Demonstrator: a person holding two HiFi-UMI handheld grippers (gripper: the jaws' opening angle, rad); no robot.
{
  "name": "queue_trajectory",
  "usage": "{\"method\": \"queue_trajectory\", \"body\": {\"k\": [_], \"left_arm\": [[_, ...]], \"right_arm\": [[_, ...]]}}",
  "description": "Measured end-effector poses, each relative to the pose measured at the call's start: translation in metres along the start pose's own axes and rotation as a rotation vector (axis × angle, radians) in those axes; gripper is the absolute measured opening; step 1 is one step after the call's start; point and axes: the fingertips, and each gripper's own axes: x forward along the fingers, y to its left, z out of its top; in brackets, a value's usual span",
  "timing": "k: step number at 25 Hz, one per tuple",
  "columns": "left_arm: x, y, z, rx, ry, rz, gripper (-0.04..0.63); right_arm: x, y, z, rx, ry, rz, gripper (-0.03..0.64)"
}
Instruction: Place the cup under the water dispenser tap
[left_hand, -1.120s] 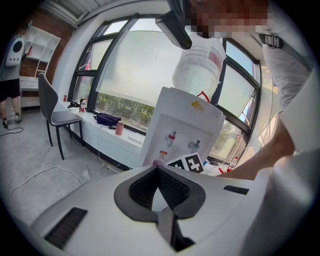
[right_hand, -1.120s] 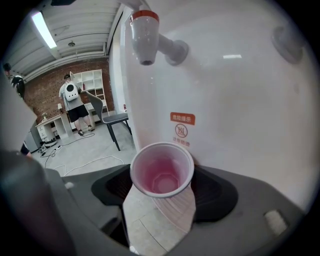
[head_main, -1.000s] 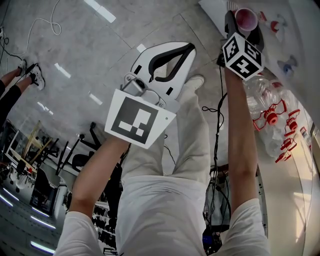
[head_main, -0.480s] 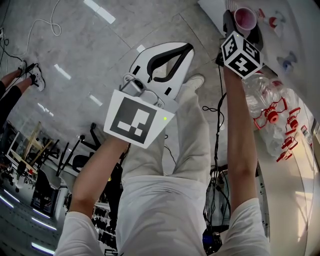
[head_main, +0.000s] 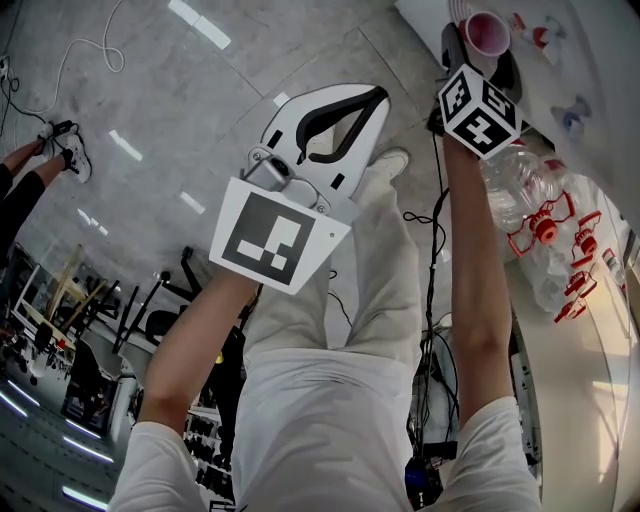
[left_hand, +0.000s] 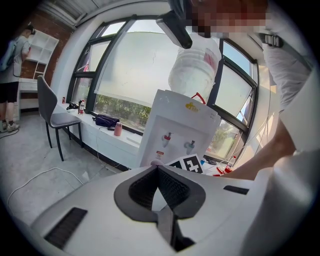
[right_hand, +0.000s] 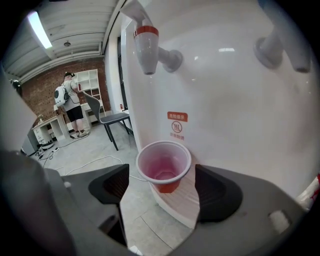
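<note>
A pink plastic cup (right_hand: 164, 165) stands upright on the drip tray of the white water dispenser (right_hand: 225, 100), below its red tap (right_hand: 147, 47). My right gripper (right_hand: 164, 189) is open. Its jaws have just been opening, and the cup stands between the dark pads (right_hand: 112, 185) without touching them. The head view shows the cup (head_main: 488, 35) just past the right gripper (head_main: 478, 60) at the top right. My left gripper (head_main: 322, 125) is held out in mid-air over the floor, shut on nothing. Its own view shows the dispenser (left_hand: 180, 125) further off.
A second, blue tap (right_hand: 280, 47) sits to the right of the red one. A large bottle (left_hand: 195, 70) tops the dispenser. An empty clear bottle (head_main: 520, 190) lies by my right arm. A grey chair (right_hand: 107, 117) and a person with a backpack (right_hand: 70, 100) are behind.
In the head view the right gripper's marker cube has crept slightly to the upper left. The cup stays on the tray. The left gripper has not moved.
</note>
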Motion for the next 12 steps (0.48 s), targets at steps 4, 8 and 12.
{"method": "queue_trajectory", "body": {"k": [4, 8, 12], "left_arm": [[-0.005, -0.003, 0.006, 0.014, -0.008, 0.0, 0.006], [-0.012, -0.009, 0.011, 0.025, -0.011, 0.0, 0.006], [-0.021, -0.016, 0.02, 0.026, -0.02, 0.003, 0.006]], "right_arm": [[-0.011, 0.001, 0.001, 0.011, 0.0, 0.004, 0.41], [-0.028, 0.005, 0.002, 0.022, 0.008, 0.026, 0.41], [-0.046, 0.008, 0.007, 0.017, 0.012, 0.033, 0.409]]}}
